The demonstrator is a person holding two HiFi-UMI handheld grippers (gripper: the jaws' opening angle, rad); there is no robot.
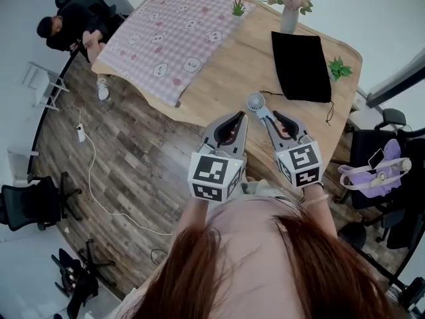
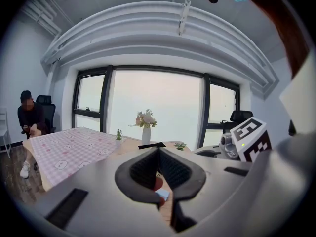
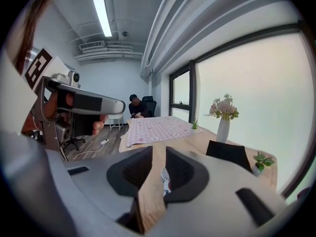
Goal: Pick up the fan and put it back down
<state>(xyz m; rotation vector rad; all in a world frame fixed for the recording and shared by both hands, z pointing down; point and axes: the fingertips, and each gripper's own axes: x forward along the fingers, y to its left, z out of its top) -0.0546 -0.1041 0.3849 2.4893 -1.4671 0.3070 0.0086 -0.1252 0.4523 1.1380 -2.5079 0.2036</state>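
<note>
1. Reddish-brown hair (image 1: 265, 271) of the person holding the rig fills the bottom of the head view, with the two marker cubes just above it.
2. On the left tongs (image 2: 158, 151) the tips are together with nothing clamped. In the head view they sit just left of the fan's head.
3. The right tongs (image 3: 159, 154) are apart and the pads press on nothing; bare wood shows through the gap.
4. The small white handheld fan (image 1: 255, 102) lies flat on the light wooden counter (image 1: 226, 78) near its front edge, round head away from the person and handle toward the right tongs. In the right gripper view it sits in the gap, closer to the right-hand pad; I can't tell if they touch.
5. Further back on the counter are a pink checked cloth with bear faces (image 1: 176, 38), a flat black fabric pouch (image 1: 302, 65), a white vase of pale flowers (image 1: 289, 15) and two small green plants (image 1: 339, 67).
6. A seated person in black (image 1: 66, 28) is at the counter's far left end.
</note>
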